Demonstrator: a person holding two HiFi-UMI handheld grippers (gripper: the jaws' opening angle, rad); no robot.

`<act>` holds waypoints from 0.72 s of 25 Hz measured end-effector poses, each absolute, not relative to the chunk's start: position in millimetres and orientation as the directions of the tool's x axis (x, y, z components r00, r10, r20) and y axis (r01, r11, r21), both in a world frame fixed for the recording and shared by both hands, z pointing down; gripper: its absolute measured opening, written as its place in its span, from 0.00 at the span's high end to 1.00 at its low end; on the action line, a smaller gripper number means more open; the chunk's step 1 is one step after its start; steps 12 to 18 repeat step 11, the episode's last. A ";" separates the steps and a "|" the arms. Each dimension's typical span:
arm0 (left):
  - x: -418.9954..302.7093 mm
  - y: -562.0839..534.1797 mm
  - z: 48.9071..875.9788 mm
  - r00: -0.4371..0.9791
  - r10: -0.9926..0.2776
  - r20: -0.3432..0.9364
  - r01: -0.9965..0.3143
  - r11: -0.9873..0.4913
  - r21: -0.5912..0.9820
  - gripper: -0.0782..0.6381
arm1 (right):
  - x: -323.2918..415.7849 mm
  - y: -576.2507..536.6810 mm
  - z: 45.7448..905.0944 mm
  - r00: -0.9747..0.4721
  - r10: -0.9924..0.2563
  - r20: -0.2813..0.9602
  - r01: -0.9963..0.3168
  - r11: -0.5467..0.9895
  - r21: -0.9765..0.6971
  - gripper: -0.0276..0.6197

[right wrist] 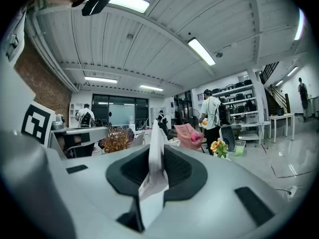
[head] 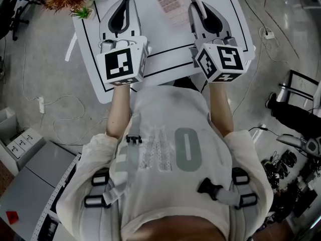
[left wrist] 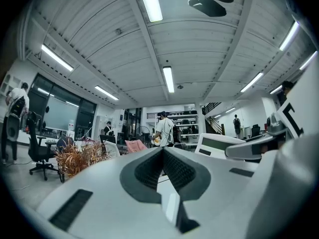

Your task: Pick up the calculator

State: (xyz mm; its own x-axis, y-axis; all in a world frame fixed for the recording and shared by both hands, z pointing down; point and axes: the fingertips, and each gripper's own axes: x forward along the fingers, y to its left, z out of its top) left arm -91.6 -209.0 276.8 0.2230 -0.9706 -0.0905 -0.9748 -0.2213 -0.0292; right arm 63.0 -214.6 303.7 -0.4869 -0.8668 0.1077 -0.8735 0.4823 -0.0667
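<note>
Jaws of right gripper (right wrist: pixel 160 151) clamp calculator (head: pixel 171 5) edge-on.

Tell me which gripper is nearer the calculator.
Right. The right gripper is shut on the calculator, clamping it edge-on. The left gripper is apart from it, off to its left, jaws together with nothing between.

A single large grey character, readable as "0" or "O" (head: pixel 183 149), is printed on the front of the pale shirt (head: pixel 165 109) in the lower middle of the head view; the faded marks to its left cannot be read. Black-and-white square code patterns, not letters, are shown on the left cube (head: pixel 122 63) and the right cube (head: pixel 220 62). The key print on the calculator (head: pixel 173 4) at the top centre is too small to be read.
</note>
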 end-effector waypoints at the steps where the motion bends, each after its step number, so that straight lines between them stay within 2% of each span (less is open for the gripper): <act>1: -91.8 -208.6 277.0 0.220 -0.971 -0.091 -0.975 -0.219 -0.030 0.86 | 62.9 -214.3 303.9 -0.488 -0.866 0.109 -0.873 0.484 -0.062 0.83; 18: -97.3 -204.5 279.5 0.199 -0.976 -0.087 -0.980 -0.197 -0.028 0.86 | 64.3 -208.9 308.7 -0.492 -0.860 0.134 -0.870 0.490 -0.049 0.83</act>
